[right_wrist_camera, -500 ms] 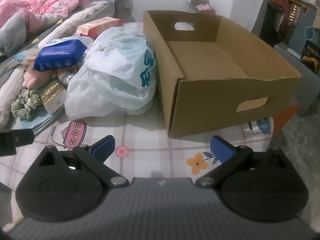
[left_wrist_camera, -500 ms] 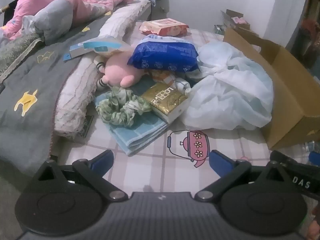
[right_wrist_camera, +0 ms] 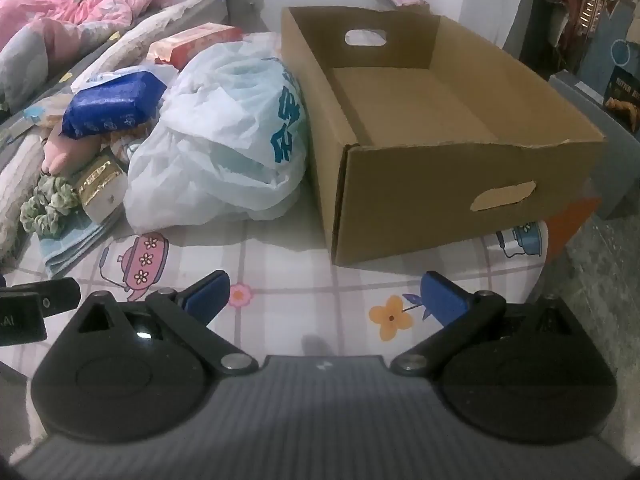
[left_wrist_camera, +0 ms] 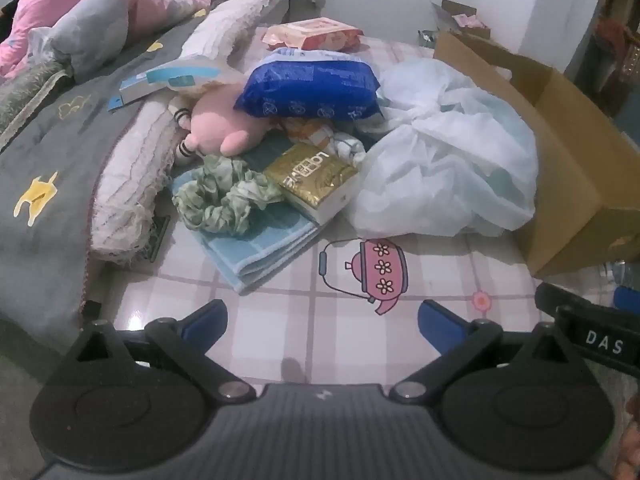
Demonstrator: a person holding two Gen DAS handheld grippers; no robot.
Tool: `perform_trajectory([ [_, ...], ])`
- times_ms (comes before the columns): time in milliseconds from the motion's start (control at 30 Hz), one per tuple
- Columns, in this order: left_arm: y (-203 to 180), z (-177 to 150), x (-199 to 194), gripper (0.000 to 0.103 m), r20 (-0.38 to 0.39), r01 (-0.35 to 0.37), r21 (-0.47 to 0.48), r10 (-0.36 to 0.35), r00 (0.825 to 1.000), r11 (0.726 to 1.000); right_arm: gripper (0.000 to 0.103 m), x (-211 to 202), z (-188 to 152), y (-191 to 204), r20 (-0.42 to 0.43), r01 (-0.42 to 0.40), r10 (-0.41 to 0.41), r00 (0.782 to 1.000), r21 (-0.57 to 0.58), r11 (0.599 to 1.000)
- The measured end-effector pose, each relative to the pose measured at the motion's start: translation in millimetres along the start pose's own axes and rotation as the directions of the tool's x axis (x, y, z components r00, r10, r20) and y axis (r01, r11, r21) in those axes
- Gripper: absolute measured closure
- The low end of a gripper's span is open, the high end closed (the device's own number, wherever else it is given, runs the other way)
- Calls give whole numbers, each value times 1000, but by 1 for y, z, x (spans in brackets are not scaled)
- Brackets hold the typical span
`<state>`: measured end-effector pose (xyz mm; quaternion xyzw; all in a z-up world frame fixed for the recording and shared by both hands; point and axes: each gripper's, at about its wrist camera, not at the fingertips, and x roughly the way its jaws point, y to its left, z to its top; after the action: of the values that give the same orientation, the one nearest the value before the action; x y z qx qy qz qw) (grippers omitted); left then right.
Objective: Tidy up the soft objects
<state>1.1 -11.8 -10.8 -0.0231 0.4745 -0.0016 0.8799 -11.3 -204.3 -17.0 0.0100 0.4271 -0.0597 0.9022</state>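
Slightly nearer now, plaid tablecloth (left_wrist_camera: 288,320) beside grey bed (left_wrist_camera: 60,152).

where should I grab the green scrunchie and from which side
Pinch the green scrunchie across its near ruffled loop, coming from above with the left gripper. It lies flat on the folded blue towel, so a low side approach would snag the cloth.

my left gripper (left_wrist_camera: 322,318) eased slightly forward over table (left_wrist_camera: 280,312): teapot print (left_wrist_camera: 366,274) sits a touch lower in left wrist view than half a second ago, soft pile a bit lower too. right gripper's (right_wrist_camera: 324,294) body edged further into right side of left view. right wrist view: cardboard box (right_wrist_camera: 440,184) and white plastic bag (right_wrist_camera: 224,140) barely shifted. no object moved, none gripped.
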Motion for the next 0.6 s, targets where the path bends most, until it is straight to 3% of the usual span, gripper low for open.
perform_trajectory([
  [600, -1, 2, 1, 1, -11, 22, 2, -21, 1000, 1000, 1, -3, 2, 0, 10, 4, -4, 1000, -19, 1000],
])
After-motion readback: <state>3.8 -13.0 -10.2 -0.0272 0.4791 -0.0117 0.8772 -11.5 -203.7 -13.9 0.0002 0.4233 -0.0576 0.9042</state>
